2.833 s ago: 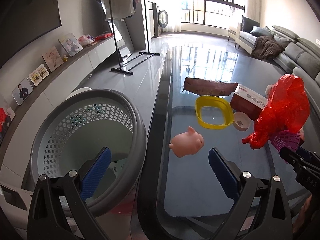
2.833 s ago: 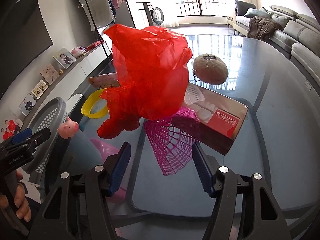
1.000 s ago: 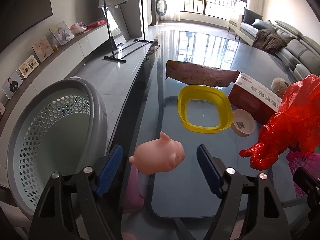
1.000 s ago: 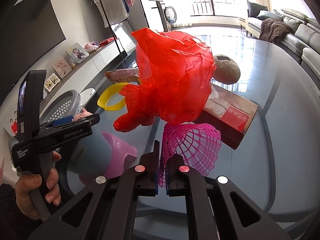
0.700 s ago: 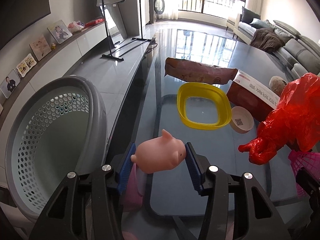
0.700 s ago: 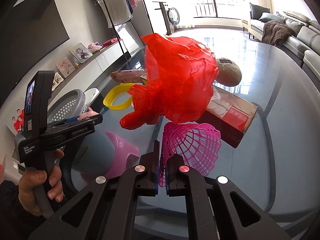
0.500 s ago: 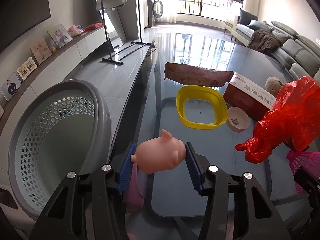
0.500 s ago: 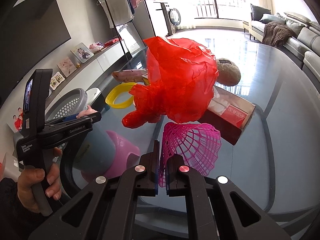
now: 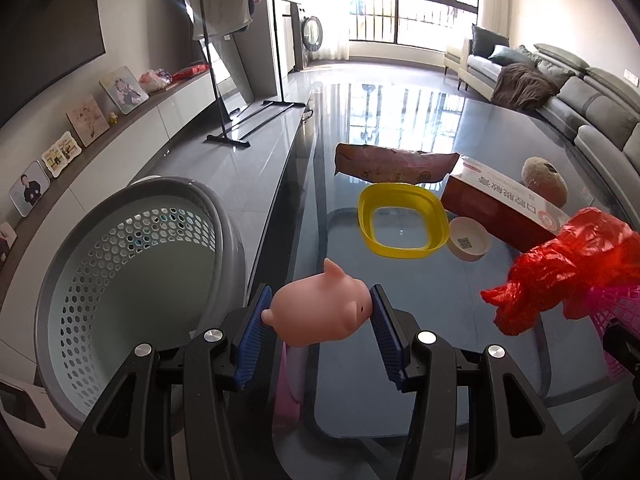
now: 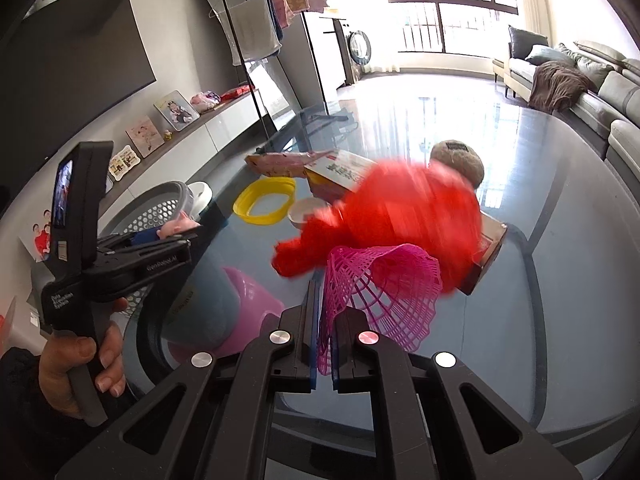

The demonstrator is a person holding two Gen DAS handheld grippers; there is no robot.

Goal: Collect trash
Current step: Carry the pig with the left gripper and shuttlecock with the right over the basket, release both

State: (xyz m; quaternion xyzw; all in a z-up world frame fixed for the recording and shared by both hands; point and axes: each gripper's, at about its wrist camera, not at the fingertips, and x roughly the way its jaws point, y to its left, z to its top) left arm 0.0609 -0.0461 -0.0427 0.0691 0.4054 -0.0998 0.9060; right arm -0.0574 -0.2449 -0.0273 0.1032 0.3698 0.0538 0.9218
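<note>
My left gripper (image 9: 318, 318) is shut on a pink rubber pig (image 9: 320, 312), held above the near edge of the glass table (image 9: 420, 360), just right of the grey perforated basket (image 9: 120, 280). My right gripper (image 10: 324, 344) is shut on a pink mesh net (image 10: 376, 300), lifted over the table. A red plastic bag (image 10: 404, 220) hangs blurred right behind the net; whether it is attached I cannot tell. In the right wrist view a hand (image 10: 80, 364) holds the left gripper's handle beside the basket (image 10: 160, 208).
On the table lie a yellow ring-shaped lid (image 9: 402, 220), a small round bowl (image 9: 468, 244), a brown snack bag (image 9: 396, 166), a red-brown carton (image 9: 504, 208) and a fuzzy brown ball (image 9: 544, 180). A pink tub (image 10: 244, 312) shows under the glass. A drying rack (image 9: 224, 40) stands beyond.
The left jaws closed on the pig and lifted it slightly. The right gripper rose with the net, and the red bag swung down and to the right, now blurred.
</note>
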